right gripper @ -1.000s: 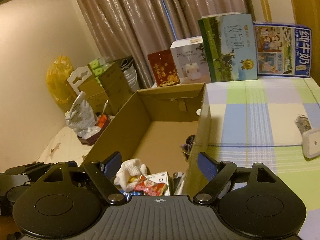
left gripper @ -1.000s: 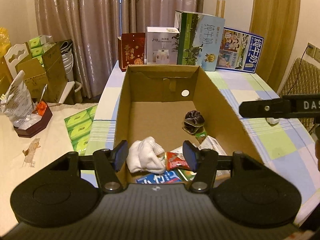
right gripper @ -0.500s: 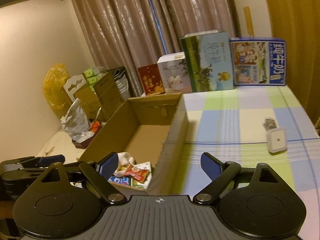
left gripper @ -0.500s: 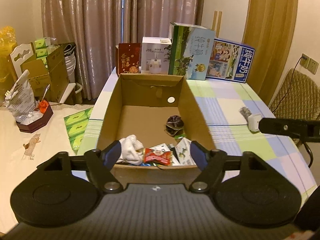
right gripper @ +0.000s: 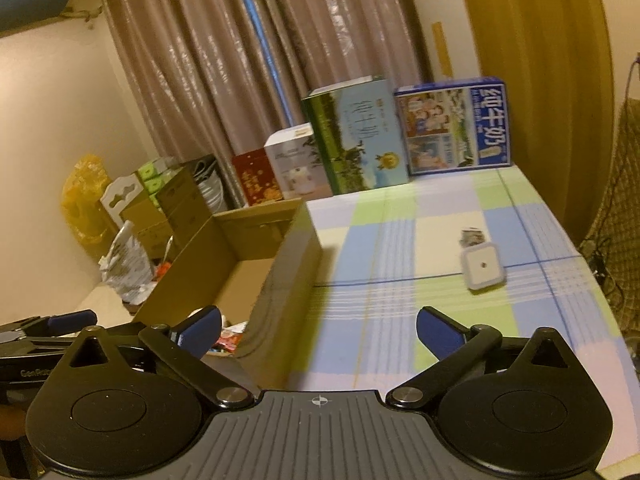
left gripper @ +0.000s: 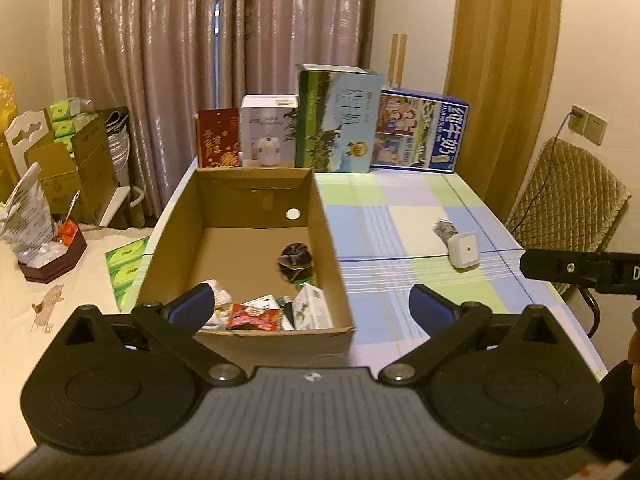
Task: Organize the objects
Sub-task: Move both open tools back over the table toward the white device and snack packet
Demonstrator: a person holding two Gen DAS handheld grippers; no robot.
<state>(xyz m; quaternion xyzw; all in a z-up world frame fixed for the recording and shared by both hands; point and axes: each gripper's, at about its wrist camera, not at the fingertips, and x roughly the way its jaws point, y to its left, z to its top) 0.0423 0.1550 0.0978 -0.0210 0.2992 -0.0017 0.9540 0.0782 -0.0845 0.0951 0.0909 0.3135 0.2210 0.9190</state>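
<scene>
Both grippers empty, jaws spread wide: left gripper (left gripper: pixel 310 310) hangs at the near end of the cardboard box (left gripper: pixel 326 240), right gripper (right gripper: pixel 319 330) over the checked desk (right gripper: pixel 400 240) just right of the box wall. Box holds a white cloth bundle (left gripper: pixel 218 312), a red snack packet (left gripper: pixel 254 317), other packets and a dark scrunchie-like item (left gripper: pixel 295 258). Left outside on the desk: a small white square device (right gripper: pixel 483 265) with a small crumpled packet (right gripper: pixel 472 236) touching its far edge, well apart from the box. Judged next targets. Risks: the device lies flat and low, so the fingers may skate over its smooth top or push it along the cloth instead of pinching it; closing on it could catch the packet as well, or knock it further off. The right wrist view is motion-blurred; a fast approach invites misalignment. The right gripper's left finger sits close to the box wall and could nudge the box. The desk's right edge is near the device.
</scene>
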